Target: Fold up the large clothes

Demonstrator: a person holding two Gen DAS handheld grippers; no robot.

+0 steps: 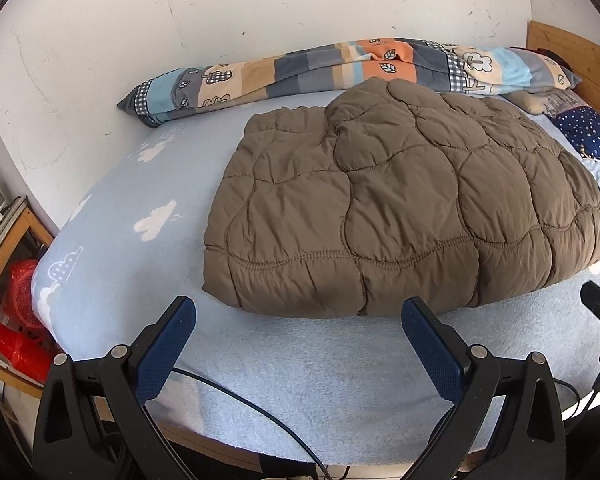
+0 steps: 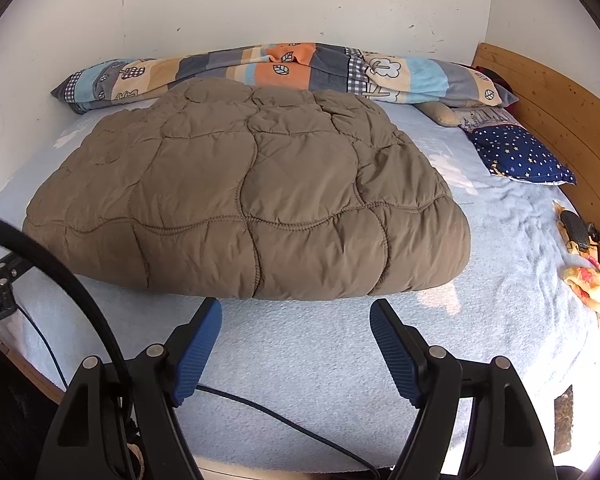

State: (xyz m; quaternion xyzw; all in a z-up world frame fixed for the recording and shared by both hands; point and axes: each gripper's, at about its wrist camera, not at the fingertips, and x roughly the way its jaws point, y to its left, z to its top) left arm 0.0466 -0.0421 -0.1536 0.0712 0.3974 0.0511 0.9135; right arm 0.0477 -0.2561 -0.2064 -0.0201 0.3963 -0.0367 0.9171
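A brown quilted padded garment (image 1: 400, 204) lies folded in a thick bundle on the light blue bed sheet (image 1: 300, 360). It also shows in the right wrist view (image 2: 252, 200). My left gripper (image 1: 300, 312) is open and empty, hovering just short of the bundle's near edge. My right gripper (image 2: 296, 312) is open and empty, also just in front of the near edge. Neither gripper touches the garment.
A patchwork rolled blanket (image 1: 340, 68) lies along the wall behind the garment. A navy star pillow (image 2: 520, 156) and a wooden headboard (image 2: 560, 108) are at the right. Small items and a yellow cloth (image 2: 592, 276) lie at the bed's right edge. Red crates (image 1: 20, 328) stand left of the bed.
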